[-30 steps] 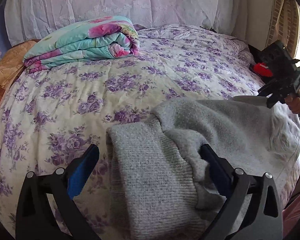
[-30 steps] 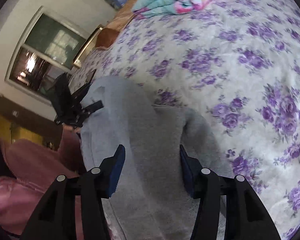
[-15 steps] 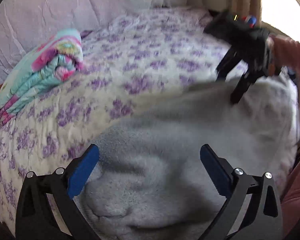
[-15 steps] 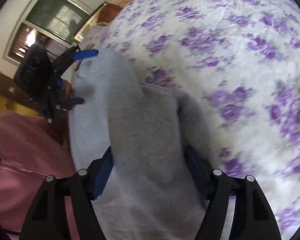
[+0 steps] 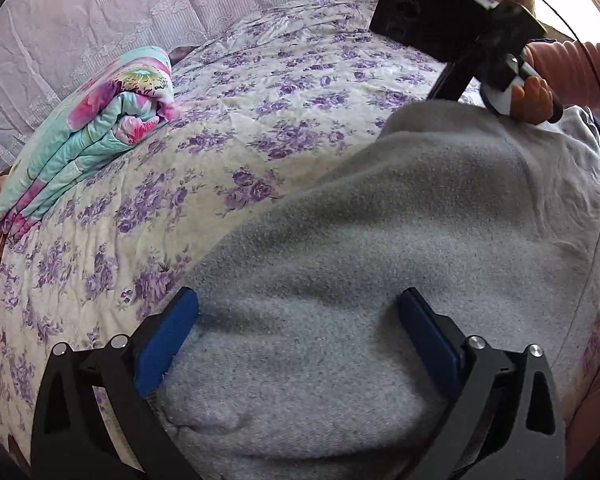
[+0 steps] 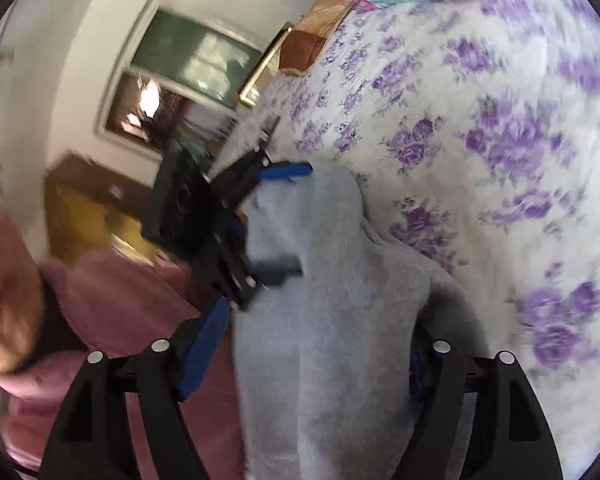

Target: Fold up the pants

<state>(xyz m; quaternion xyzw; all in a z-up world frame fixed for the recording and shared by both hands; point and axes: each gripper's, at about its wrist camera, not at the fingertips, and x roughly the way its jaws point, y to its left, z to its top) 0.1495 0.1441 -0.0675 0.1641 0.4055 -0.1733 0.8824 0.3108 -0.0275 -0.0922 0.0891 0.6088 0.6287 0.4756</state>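
Observation:
Grey fleece pants [image 5: 380,264] lie on the flowered bedspread [image 5: 228,128], bunched into a wide mound. My left gripper [image 5: 298,332] is open, its blue pads straddling the near end of the pants. My right gripper [image 6: 312,356] is open too, with the pants [image 6: 324,320] running between its fingers. In the left wrist view the right gripper's body [image 5: 460,36] hovers at the far end of the pants. In the right wrist view the left gripper [image 6: 276,224] sits at the pants' other end, its jaws spread around the cloth.
A folded turquoise and pink quilt [image 5: 88,140] lies at the back left of the bed. White pillows [image 5: 140,12] line the headboard. The person's pink sleeve [image 6: 112,300] is at the bed's near edge. A window [image 6: 188,80] and wooden furniture stand beyond.
Both grippers have swung along the pants. The ribbed cuff seen a second ago is gone from view, and the right gripper's body has risen higher at the far end.

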